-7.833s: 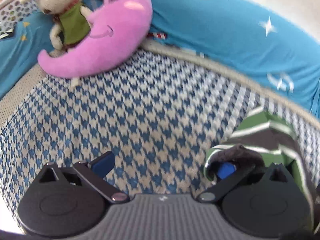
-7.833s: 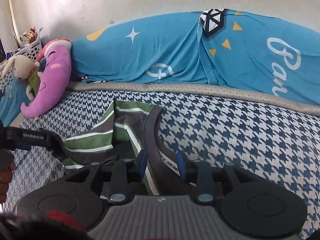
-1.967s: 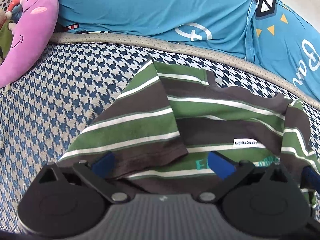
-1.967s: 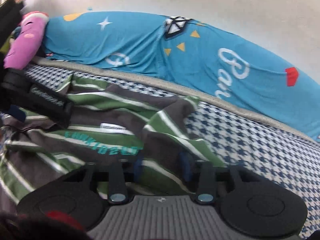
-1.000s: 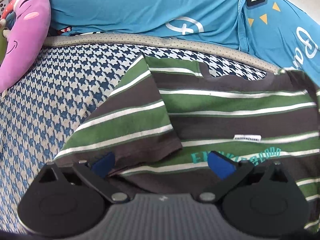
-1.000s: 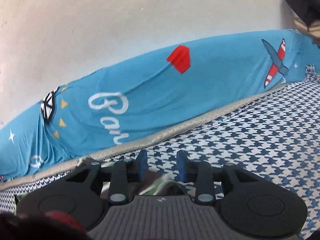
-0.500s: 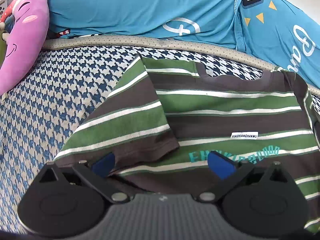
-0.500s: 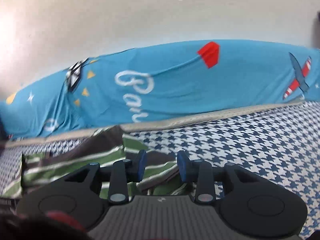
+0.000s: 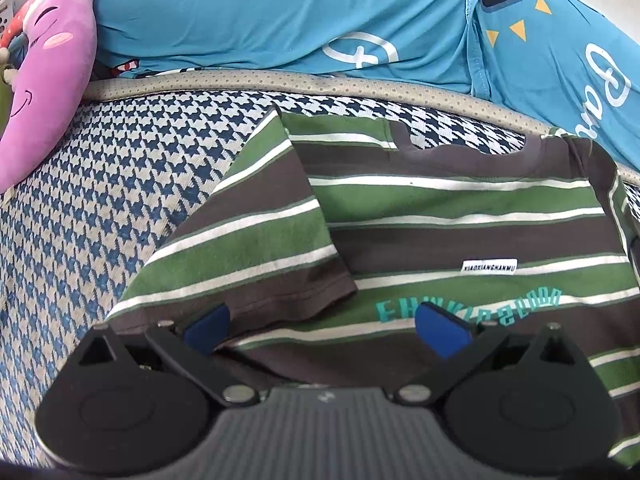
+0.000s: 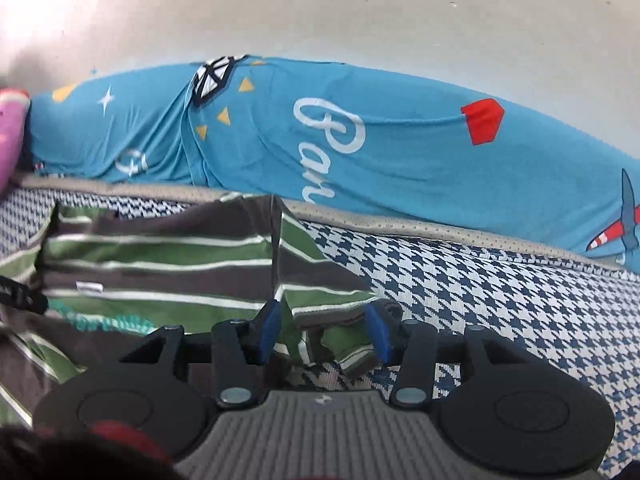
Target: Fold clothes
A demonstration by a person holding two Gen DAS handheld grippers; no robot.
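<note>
A green, brown and white striped T-shirt lies front up on the houndstooth bed cover. Its collar points at the wall, and one sleeve is folded in over the chest. My left gripper hovers over the shirt's lower part, open wide, with nothing pinched. The right gripper is at the shirt's other sleeve. Its jaws are opening, and the bunched sleeve hem lies loose between the blue pads. A black part of the left gripper shows at the far left of the right wrist view.
A long blue printed bolster runs along the white wall behind the shirt. A pink moon plush lies at the left end. Bare houndstooth cover stretches to the right of the shirt.
The right gripper has rolled, come down to the sleeve and widened its jaws, so the sleeve now lies loose. The shirt's right side has spread flat. The left gripper has not moved.
</note>
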